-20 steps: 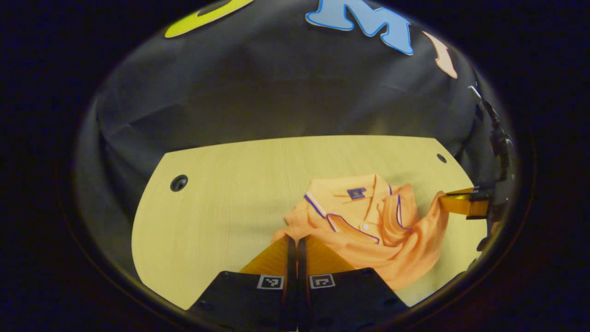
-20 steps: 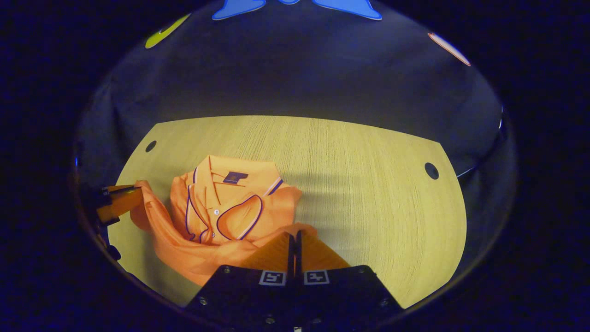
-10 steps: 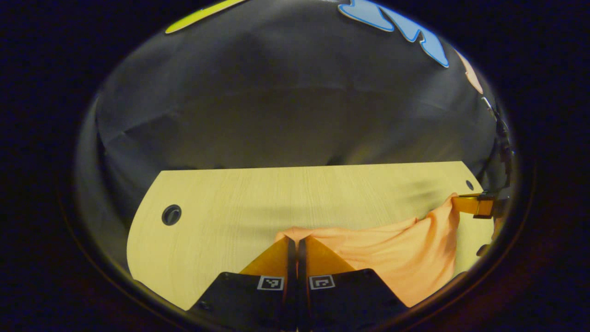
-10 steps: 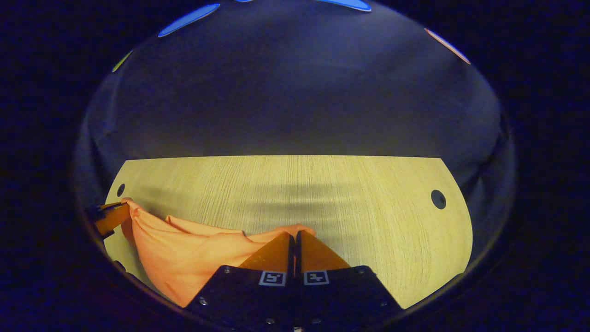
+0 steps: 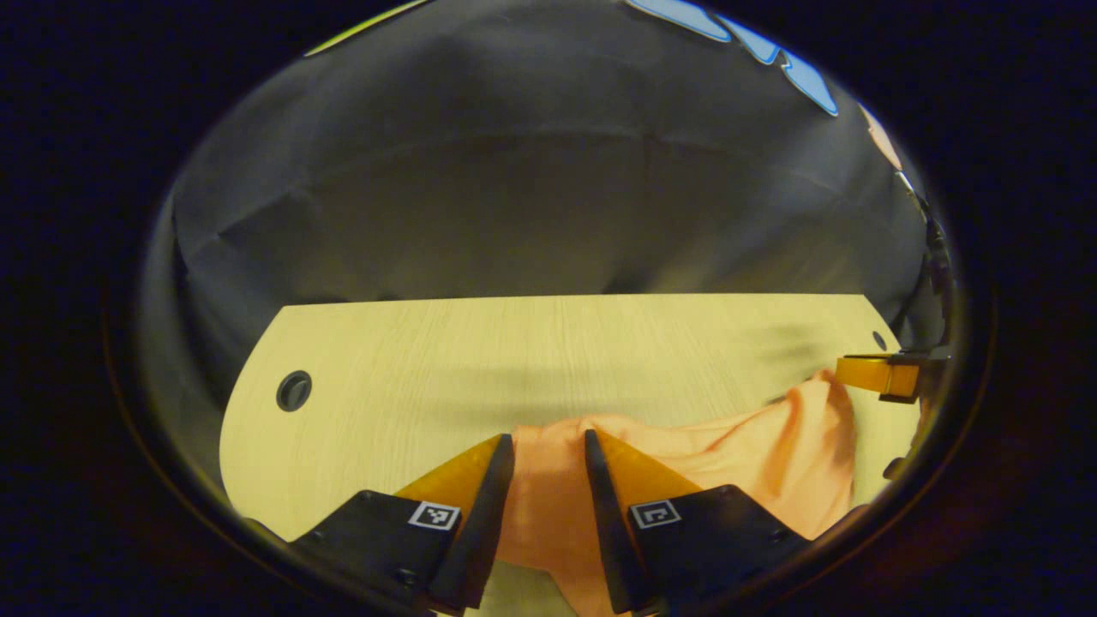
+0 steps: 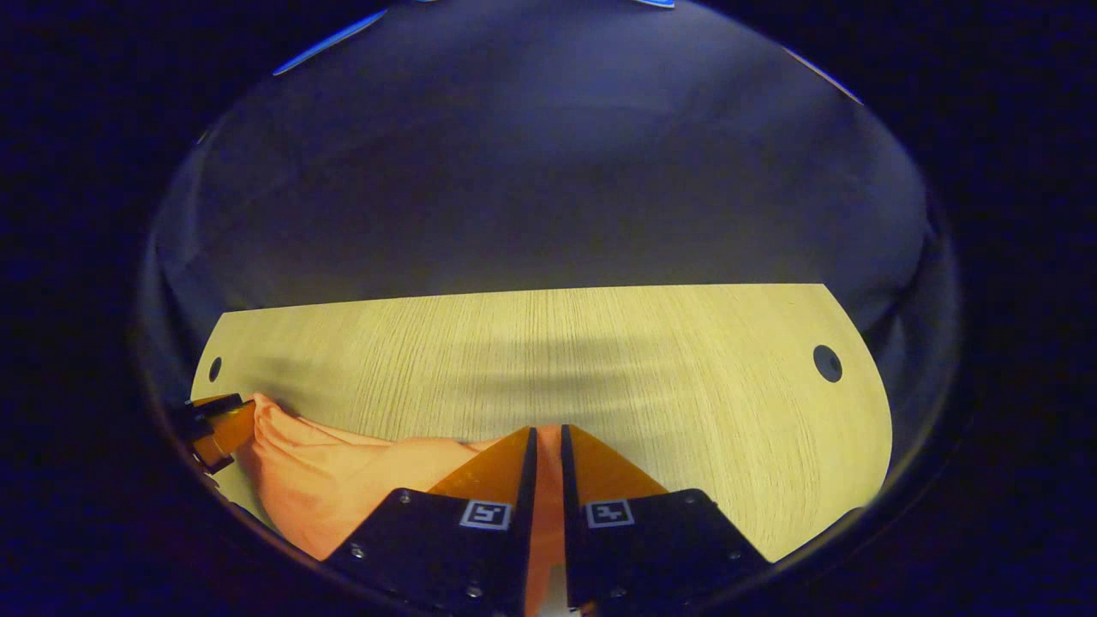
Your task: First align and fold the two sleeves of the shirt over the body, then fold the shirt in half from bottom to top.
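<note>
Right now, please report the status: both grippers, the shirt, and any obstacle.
Left gripper open, shirt between its fingers. Right gripper slightly parted, cloth in the gap. Shirt bunched on table. No obstacle seen.

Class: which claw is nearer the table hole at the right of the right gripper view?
Right. The right claw sits at one end of the shirt, with that hole off to its right; the left claw is at the shirt's other end, farther from it.
</note>
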`<state>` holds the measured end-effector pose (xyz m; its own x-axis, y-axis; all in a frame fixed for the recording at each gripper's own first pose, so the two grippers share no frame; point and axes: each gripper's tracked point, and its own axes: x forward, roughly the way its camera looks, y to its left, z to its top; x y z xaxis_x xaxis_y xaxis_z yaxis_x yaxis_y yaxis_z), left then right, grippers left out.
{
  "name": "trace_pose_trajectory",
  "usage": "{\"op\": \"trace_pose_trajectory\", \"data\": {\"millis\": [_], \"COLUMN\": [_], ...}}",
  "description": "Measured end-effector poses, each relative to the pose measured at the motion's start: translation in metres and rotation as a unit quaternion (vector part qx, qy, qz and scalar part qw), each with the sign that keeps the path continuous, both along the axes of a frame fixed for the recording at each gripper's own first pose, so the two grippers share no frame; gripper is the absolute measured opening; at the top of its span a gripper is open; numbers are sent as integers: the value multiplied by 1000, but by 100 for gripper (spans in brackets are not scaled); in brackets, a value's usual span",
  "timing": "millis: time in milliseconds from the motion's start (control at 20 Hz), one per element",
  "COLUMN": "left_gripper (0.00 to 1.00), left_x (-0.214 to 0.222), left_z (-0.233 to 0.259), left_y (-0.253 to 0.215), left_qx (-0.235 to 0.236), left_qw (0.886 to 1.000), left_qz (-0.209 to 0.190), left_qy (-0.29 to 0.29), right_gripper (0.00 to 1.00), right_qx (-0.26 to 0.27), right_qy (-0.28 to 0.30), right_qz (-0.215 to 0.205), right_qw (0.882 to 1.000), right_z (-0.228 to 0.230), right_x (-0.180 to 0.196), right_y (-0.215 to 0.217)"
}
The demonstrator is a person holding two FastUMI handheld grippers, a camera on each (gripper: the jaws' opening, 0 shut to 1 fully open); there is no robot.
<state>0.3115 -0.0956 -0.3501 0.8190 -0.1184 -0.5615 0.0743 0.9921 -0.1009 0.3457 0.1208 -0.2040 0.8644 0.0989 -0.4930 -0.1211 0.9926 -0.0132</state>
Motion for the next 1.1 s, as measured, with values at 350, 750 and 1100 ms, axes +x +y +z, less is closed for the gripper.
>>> {"op": "trace_pose_trajectory", "data": {"millis": [350, 750, 1100], "left_gripper": [58, 54, 54], "left_x": [-47, -160, -271], "left_z": [96, 196, 208], "left_y": [2, -36, -55], "left_qx": [10, 18, 29], "left_qw": [998, 989, 985], "left_qz": [-10, -53, -83], "left_qy": [-65, -135, -150], "right_gripper": [25, 25, 25], "right_qx": [-8, -6, 14], "right_qy": [-59, -124, -125], "right_qz": [25, 44, 57], "right_qw": [998, 991, 990], "right_z": [71, 136, 120], "right_x": [-70, -203, -312], "right_y": [3, -5, -16]}}
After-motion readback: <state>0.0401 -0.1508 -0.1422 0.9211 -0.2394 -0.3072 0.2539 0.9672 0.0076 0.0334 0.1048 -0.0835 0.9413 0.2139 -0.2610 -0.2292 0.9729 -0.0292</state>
